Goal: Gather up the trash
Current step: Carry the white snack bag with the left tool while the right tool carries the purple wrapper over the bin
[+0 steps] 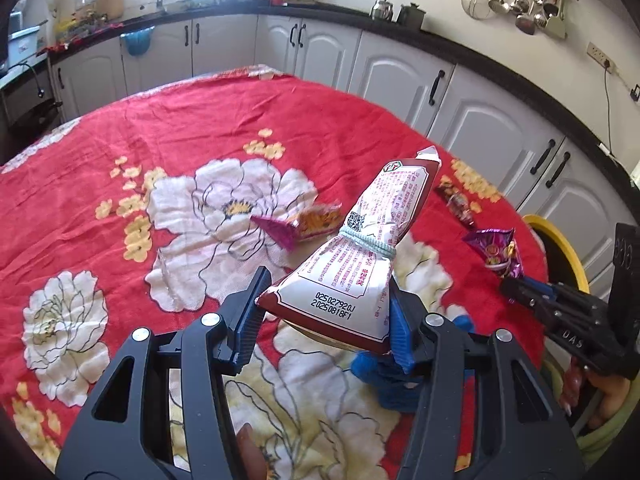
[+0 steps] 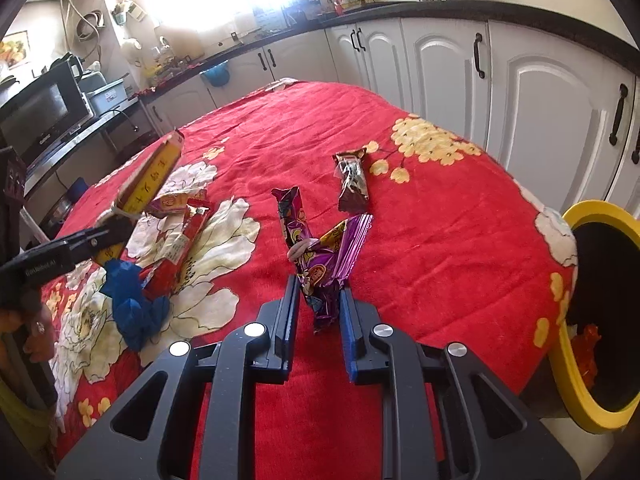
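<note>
Left wrist view: the left gripper is clenched on the bottom end of a white-and-maroon snack bag, which is cinched around its middle by a pale green hair tie. The bag's long axis runs up and away from the gripper, leaning to the right, with its crimped top pointing toward the white cabinets. It is lifted clear of the red floral tablecloth covering the table. Beneath the gripper lies a crumpled blue wrapper. Farther out on the cloth are a pink-and-orange wrapper and a dark brown candy wrapper. At the right, the right gripper holds a purple wrapper near the yellow-rimmed bin.

Right wrist view: the right gripper grasps the lower end of the purple wrapper, which stands up from the gripper and forks into two flaps, the long one pointing away toward the far left. The brown candy wrapper lies beyond it, lengthwise away from the camera. To the left, the left gripper holds the snack bag tilted up and away, above a red wrapper and the blue wrapper. The yellow-rimmed bin stands at the table's right edge, with something orange inside.
</note>
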The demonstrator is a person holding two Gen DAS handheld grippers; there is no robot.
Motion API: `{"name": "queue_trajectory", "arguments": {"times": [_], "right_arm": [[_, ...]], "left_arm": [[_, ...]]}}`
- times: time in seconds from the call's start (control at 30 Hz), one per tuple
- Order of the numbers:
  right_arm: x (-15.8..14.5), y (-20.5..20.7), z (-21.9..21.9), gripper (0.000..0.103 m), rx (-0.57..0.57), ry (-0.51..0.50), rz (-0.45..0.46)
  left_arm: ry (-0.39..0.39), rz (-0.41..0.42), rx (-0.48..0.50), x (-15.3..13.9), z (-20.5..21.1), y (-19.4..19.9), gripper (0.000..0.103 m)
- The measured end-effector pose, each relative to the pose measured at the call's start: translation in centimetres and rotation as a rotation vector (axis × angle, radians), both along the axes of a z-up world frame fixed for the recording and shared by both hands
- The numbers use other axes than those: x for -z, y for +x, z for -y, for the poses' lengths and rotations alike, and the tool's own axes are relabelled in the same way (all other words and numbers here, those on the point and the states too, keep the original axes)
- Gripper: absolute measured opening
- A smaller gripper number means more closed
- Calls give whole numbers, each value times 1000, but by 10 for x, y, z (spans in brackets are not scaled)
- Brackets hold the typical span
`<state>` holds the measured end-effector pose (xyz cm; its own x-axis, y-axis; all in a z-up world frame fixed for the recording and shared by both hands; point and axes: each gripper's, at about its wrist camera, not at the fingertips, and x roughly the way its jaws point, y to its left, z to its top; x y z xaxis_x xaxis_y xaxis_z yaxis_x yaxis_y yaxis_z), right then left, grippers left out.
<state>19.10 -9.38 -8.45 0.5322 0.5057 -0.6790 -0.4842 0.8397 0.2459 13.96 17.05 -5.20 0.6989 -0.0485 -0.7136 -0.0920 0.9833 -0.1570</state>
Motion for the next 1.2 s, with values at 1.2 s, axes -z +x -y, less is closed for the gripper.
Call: {"name": "queue_trajectory", "arguments": {"times": [1.2], "right_arm": [[-56,-16,112,18,176,88,125]], "left_arm": [[-2,107,180,-44,118,17,45]]}}
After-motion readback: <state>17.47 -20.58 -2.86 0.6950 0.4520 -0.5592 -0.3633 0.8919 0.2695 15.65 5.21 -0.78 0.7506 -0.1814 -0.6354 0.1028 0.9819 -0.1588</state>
